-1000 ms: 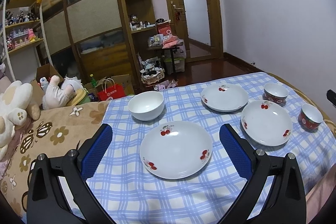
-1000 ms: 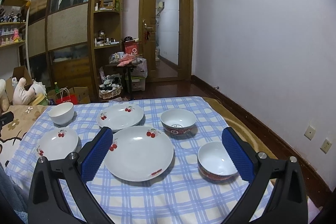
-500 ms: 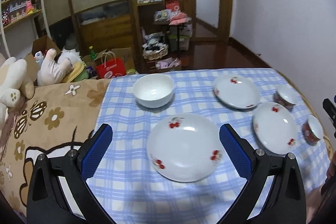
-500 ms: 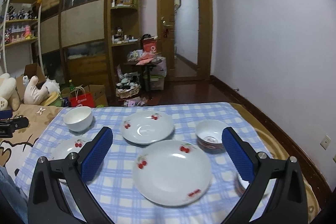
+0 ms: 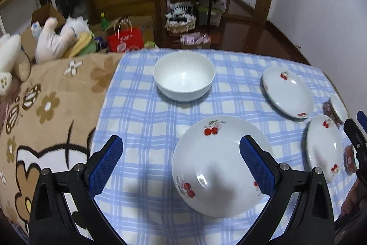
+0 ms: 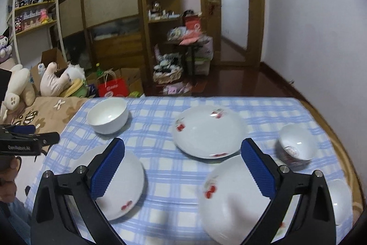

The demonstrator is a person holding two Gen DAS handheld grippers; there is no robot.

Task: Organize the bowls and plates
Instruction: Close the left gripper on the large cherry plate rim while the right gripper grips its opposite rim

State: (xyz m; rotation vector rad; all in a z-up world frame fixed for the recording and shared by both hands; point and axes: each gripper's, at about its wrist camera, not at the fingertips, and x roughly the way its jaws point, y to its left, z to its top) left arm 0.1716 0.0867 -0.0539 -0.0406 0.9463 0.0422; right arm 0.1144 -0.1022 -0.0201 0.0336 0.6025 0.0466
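Several dishes sit on a blue checked tablecloth (image 5: 142, 121). A plain white bowl (image 5: 184, 75) stands at the far left, also seen in the right wrist view (image 6: 107, 115). Three cherry-print plates lie around it: a near-left plate (image 5: 215, 164) (image 6: 123, 183), a far plate (image 5: 287, 94) (image 6: 207, 131) and a near-right plate (image 5: 323, 147) (image 6: 229, 199). Two red-patterned bowls (image 6: 294, 146) (image 6: 341, 199) stand at the right. My left gripper (image 5: 180, 148) hovers open above the near-left plate's left edge. My right gripper (image 6: 182, 150) hangs open above the cloth between the plates. Neither holds anything.
A brown flowered blanket (image 5: 45, 107) borders the cloth on the left, with plush toys (image 5: 57, 38) behind it. Beyond the far table edge are a red bag (image 5: 125, 41), boxes, shelves and a dark wood floor. A person's hand (image 6: 6, 176) holds the left gripper (image 6: 20, 139).
Both grippers have dropped closer to the table and tilted downward. The left one now hangs over the near-left plate; the right one has swung left over the plates. Both stay open.
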